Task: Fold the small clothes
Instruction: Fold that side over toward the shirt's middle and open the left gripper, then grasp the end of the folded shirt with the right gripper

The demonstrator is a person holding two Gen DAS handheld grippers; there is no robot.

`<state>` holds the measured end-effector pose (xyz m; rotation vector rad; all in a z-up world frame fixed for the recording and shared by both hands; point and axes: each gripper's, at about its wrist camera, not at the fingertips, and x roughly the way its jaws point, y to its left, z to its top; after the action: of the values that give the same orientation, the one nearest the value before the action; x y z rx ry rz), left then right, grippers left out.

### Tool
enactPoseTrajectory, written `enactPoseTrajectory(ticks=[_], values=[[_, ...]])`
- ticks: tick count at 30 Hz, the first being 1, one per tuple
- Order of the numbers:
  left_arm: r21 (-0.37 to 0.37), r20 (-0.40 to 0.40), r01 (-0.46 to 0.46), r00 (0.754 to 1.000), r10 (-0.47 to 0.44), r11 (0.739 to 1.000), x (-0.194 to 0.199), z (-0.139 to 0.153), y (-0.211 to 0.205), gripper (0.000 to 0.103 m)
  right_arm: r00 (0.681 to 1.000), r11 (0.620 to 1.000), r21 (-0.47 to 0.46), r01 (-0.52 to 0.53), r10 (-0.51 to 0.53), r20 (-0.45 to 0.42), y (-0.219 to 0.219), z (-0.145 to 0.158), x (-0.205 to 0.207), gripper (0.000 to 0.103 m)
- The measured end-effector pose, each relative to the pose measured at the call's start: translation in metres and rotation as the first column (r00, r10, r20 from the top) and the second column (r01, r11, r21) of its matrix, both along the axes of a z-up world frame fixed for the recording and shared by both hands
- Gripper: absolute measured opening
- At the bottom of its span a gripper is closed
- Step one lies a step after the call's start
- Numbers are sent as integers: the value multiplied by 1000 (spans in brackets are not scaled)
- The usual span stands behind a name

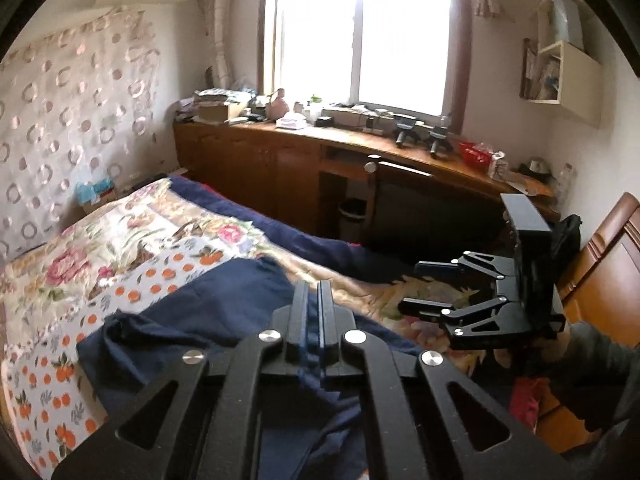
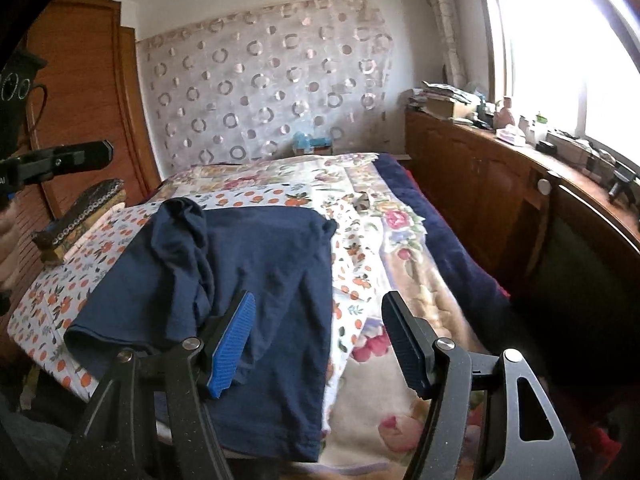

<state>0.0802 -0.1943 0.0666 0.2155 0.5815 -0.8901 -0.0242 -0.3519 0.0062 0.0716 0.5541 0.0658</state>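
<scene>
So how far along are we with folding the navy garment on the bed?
Early. Done: one part of the navy garment is already thrown over its left side, leaving a bunched ridge. In hand: nothing clearly; the left tongs are shut, the right tongs stand open above the cloth without gripping. Left: most folds; it lies wide across the orange-print sheet.

I'm seeing daylight blowing out the window (image 1: 360, 36), leaving the bed (image 2: 400, 248) evenly lit; fisheye is bending edges, corners are going black.
</scene>
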Motion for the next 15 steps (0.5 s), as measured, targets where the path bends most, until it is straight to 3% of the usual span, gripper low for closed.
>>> enactPoseTrajectory(ticks=[7, 9, 11, 13, 15], values=[[43, -33, -112, 993, 113, 993, 17, -28, 37, 7, 991, 992, 9, -129, 130, -40, 40, -12, 35, 68], [66, -10, -166, 986, 167, 984, 20, -37, 52, 20, 985, 987, 4, -162, 162, -64, 51, -17, 49, 68], [41, -40, -200, 979, 202, 979, 25, -44, 71, 40, 978, 982, 2, -191, 191, -87, 55, -20, 63, 68], [39, -60, -232, 970, 234, 972, 28, -52, 84, 42, 969, 974, 8, -224, 224, -107, 62, -25, 81, 68], [54, -60, -273, 959, 276, 961, 30, -60, 93, 51, 960, 968, 14, -249, 249, -131, 66, -29, 96, 68]])
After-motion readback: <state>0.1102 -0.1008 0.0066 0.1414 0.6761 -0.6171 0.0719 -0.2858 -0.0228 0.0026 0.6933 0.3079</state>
